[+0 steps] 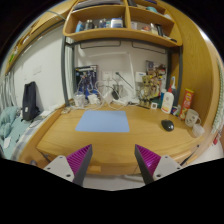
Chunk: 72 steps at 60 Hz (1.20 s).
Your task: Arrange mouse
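A small black mouse (pixel 167 125) lies on the wooden desk (pixel 110 148), to the right of a light blue mouse pad (pixel 104 121) that sits in the middle of the desk. My gripper (pixel 112 160) is held back from the desk's front edge, well short of both. Its two fingers with magenta pads (pixel 78 158) stand wide apart and hold nothing.
Wooden shelves (pixel 118 28) hang above the desk. Bottles and boxes (pixel 172 100) crowd the back right, a white mug (pixel 193 118) stands near the mouse, cables and small items (pixel 95 95) lie at the back, and a dark object (pixel 31 100) stands at the left.
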### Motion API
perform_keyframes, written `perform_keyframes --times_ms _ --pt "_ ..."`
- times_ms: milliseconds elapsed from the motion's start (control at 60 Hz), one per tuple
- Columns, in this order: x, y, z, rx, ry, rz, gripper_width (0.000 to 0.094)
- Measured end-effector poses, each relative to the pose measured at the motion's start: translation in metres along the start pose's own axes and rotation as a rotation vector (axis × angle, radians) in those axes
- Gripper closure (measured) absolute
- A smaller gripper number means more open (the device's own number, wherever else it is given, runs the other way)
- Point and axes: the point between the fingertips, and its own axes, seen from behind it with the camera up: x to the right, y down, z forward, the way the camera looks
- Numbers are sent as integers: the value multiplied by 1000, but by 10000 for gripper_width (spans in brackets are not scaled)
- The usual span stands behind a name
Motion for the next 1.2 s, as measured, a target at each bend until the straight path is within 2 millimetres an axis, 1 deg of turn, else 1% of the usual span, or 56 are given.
perform_keyframes --times_ms 33,67,150,167,183,217,300,350,450,583,717,767,817,883,933,1033,1200 --pt "10 2 3 -7 16 6 73" --pt "26 3 7 -13 35 13 73" --pt "74 8 19 -34 96 39 73" --pt "72 10 12 -37 112 46 73" --pt "95 10 23 -37 119 50 73" --pt "117 10 29 -39 143 58 71" --pt "167 10 46 -48 200 67 73" --pt "193 9 58 -55 222 68 81" --pt "234 4 89 -69 240 56 92" --pt "274 -9 138 -80 231 38 89" --pt "297 -20 185 -91 192 23 85" --pt "302 -21 201 -102 175 21 84" --pt "305 -21 213 -113 156 18 110" --pt "305 -20 227 -122 124 24 296" --pt "305 -20 234 -117 108 23 444" --pt "304 -23 239 -115 94 9 458" --pt "302 -23 241 -131 88 -17 529"
